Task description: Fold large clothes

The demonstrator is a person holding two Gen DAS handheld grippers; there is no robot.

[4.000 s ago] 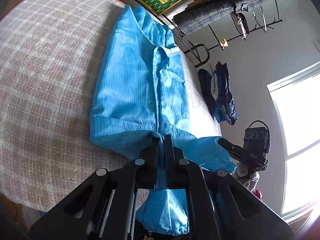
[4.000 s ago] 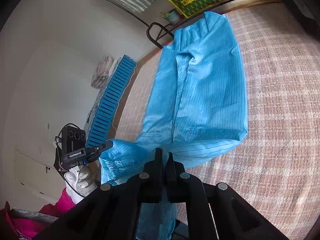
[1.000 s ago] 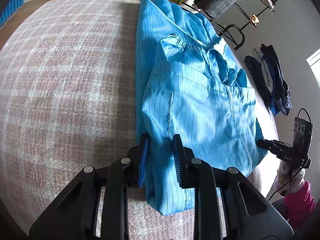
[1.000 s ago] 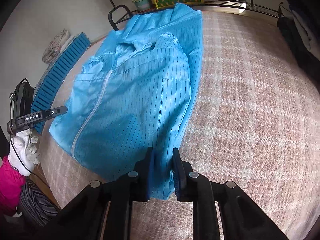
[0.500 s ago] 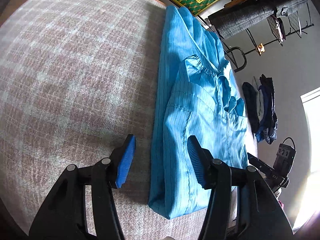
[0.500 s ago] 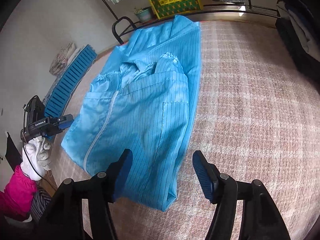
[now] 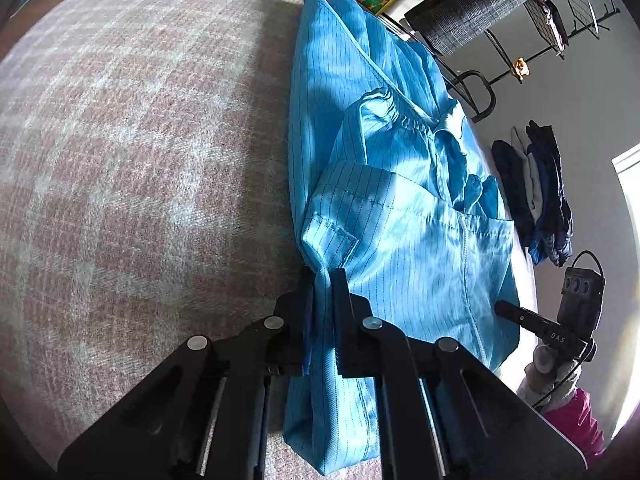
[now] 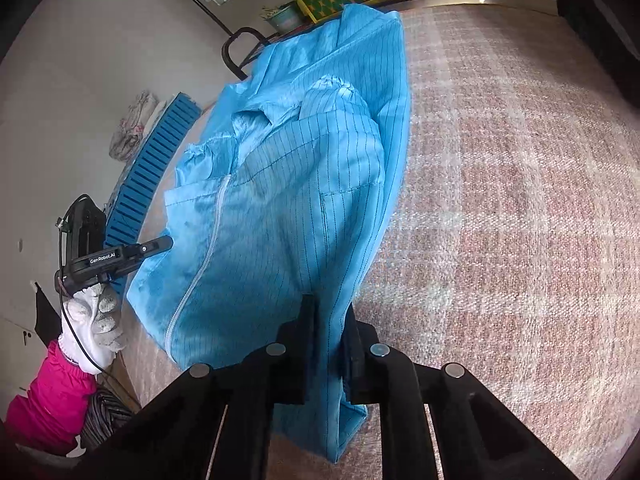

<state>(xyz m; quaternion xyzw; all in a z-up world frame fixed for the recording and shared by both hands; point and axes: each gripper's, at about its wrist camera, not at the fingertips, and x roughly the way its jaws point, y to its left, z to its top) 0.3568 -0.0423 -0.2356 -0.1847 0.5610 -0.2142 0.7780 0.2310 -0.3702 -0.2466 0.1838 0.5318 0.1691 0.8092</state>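
Blue coat (image 7: 400, 216) lies folded on the plaid bed (image 7: 140, 160), running from 6 toward 12 o'clock in both wrist views, with its zip (image 8: 200, 264) face up and a gathered cuff (image 8: 332, 84) at about 12. Left tongs (image 7: 322, 280) have just been closing and are clenched on the coat's fold edge at 6 o'clock; right tongs (image 8: 328, 312) have likewise just been closing and are clenched on the opposite edge. In the right view, a white-gloved hand (image 8: 96, 320) at 9 o'clock carries the left tongs.
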